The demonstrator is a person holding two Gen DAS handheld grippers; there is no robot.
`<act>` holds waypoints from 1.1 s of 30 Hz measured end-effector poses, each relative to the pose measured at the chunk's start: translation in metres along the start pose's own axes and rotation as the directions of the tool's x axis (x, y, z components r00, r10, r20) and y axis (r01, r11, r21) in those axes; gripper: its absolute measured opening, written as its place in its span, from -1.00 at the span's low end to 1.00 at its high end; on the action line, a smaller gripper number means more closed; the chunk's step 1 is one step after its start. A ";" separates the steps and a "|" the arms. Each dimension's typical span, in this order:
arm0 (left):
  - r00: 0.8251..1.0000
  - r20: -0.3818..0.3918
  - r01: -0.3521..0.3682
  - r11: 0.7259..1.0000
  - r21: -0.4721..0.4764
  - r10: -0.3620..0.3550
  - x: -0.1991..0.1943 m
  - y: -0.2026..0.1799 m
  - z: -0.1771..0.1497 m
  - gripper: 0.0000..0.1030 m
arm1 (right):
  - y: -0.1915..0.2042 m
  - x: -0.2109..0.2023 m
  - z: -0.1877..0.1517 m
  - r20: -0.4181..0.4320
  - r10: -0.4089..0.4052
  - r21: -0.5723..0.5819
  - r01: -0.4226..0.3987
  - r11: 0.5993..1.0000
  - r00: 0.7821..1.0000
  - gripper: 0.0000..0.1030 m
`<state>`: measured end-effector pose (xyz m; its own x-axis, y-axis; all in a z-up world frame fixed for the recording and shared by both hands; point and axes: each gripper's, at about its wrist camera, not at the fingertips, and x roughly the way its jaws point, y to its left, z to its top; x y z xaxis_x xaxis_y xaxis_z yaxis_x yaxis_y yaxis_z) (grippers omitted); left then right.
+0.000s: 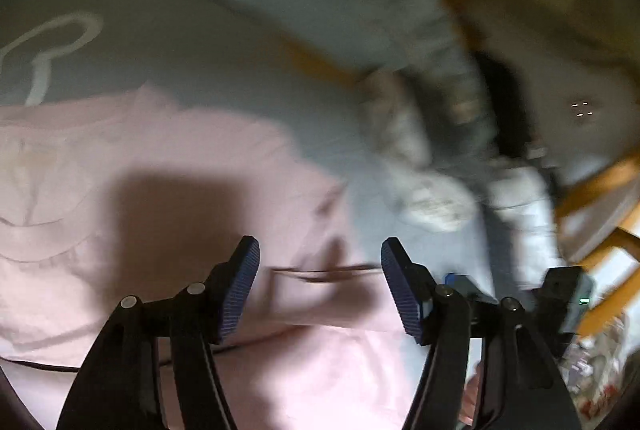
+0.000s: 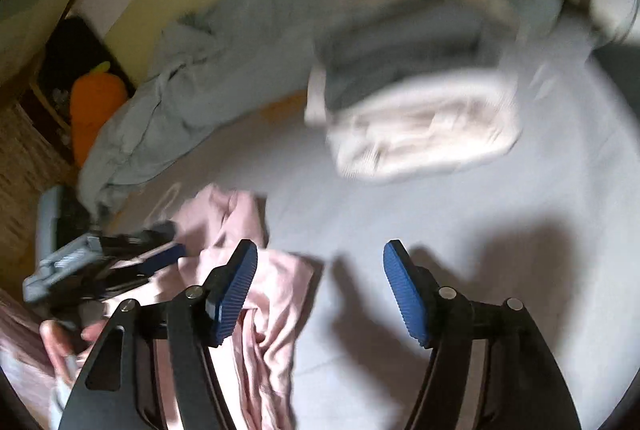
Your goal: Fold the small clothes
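Observation:
A pink small shirt [image 1: 192,158] lies spread on the pale blue bed sheet [image 1: 248,62], with a folded edge near its right side. My left gripper [image 1: 320,286] hovers over that side, open, its blue pads [image 1: 240,290] apart with only cloth beneath them. In the right wrist view the same pink shirt [image 2: 276,294] is bunched at the lower left. My right gripper [image 2: 320,290] stands open over the bare sheet [image 2: 400,214] beside it, with nothing between its fingers. The left gripper [image 2: 168,242] reaches in from the left, held by a hand [image 2: 60,346].
A blurred pile of white and grey clothes [image 2: 420,126] lies farther back on the bed. A crumpled grey-blue blanket [image 2: 180,98] runs along the far side. An orange carrot plush [image 2: 94,102] sits off the bed's edge. A wooden frame [image 1: 600,182] stands at the right.

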<state>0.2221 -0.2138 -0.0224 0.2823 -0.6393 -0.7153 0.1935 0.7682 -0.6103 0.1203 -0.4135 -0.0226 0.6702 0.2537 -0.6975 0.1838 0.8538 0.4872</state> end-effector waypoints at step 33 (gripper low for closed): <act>0.990 -0.137 0.000 0.977 0.215 0.030 0.071 -0.041 0.064 -0.99 | 0.083 -0.030 -0.054 0.000 0.046 -0.420 -0.042 0.907 0.999 -0.54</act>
<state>0.2947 -0.2886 -0.0267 0.1566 -0.6146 -0.7731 0.3907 0.7575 -0.5230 0.0770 -0.3258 0.0102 0.6779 0.2930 -0.6743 -0.1634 0.9542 0.2505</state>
